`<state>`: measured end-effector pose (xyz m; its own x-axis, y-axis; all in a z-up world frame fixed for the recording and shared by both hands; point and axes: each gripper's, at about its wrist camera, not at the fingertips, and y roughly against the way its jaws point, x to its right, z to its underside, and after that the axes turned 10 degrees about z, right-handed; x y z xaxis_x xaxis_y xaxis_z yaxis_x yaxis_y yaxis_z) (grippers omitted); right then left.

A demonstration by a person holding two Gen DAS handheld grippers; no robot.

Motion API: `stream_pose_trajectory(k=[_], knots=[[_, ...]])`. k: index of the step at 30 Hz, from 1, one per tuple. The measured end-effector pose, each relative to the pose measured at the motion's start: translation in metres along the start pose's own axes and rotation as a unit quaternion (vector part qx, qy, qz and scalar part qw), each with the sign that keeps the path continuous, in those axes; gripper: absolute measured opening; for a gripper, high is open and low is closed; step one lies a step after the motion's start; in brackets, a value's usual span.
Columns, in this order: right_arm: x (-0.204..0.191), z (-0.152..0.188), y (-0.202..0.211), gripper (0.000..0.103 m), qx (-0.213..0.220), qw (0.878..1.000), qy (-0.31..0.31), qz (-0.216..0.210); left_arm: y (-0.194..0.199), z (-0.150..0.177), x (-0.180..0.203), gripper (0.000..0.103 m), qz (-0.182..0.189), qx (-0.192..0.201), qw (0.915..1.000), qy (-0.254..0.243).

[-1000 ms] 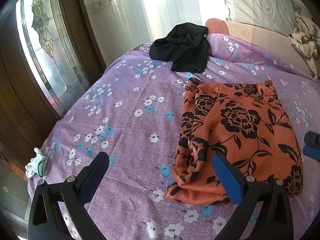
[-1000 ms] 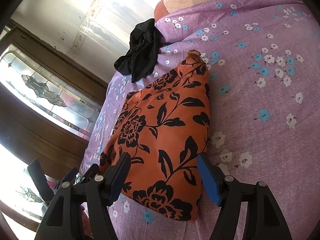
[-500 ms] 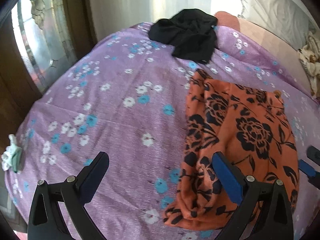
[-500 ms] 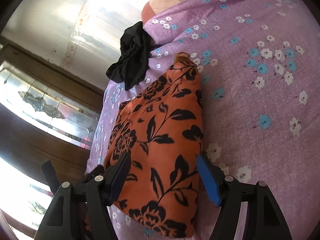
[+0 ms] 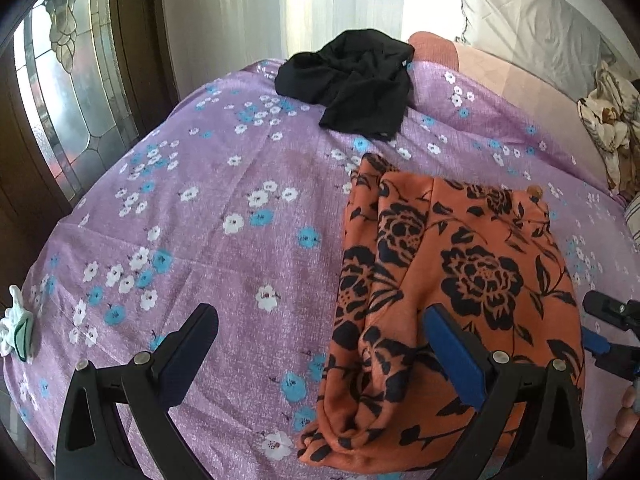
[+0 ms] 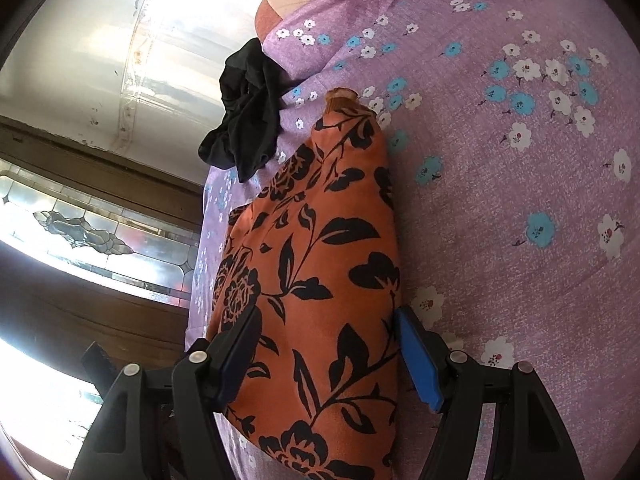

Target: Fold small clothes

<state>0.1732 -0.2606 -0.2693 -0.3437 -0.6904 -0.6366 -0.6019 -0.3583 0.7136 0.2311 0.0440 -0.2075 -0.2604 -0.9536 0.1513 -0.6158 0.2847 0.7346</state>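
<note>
A: Item count?
B: Two garments on the bed (image 5: pixel 248 184): one orange cloth (image 5: pixel 460 280) with black flower print, folded, lower right of the left view; one black cloth (image 5: pixel 352 84), crumpled, top centre.
A: Gripper status?
B: Left gripper (image 5: pixel 320 344) angled down, released, straddling the orange cloth's left edge. Right gripper (image 6: pixel 324 356) released, spread across its near end.
</note>
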Motion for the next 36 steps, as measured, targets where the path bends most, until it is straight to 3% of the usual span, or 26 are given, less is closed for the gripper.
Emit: stream_pose_trajectory(k=[14, 36], knots=[[0.002, -0.003, 0.003, 0.072, 0.018, 1.0, -0.002, 0.009, 0.003, -0.005, 0.006, 0.102, -0.009, 0.013, 0.9998, -0.011], [0.005, -0.005, 0.005, 0.072, 0.021, 1.0, -0.006, 0.009, -0.003, -0.004, 0.012, 0.102, -0.005, 0.003, 0.9999, -0.015]])
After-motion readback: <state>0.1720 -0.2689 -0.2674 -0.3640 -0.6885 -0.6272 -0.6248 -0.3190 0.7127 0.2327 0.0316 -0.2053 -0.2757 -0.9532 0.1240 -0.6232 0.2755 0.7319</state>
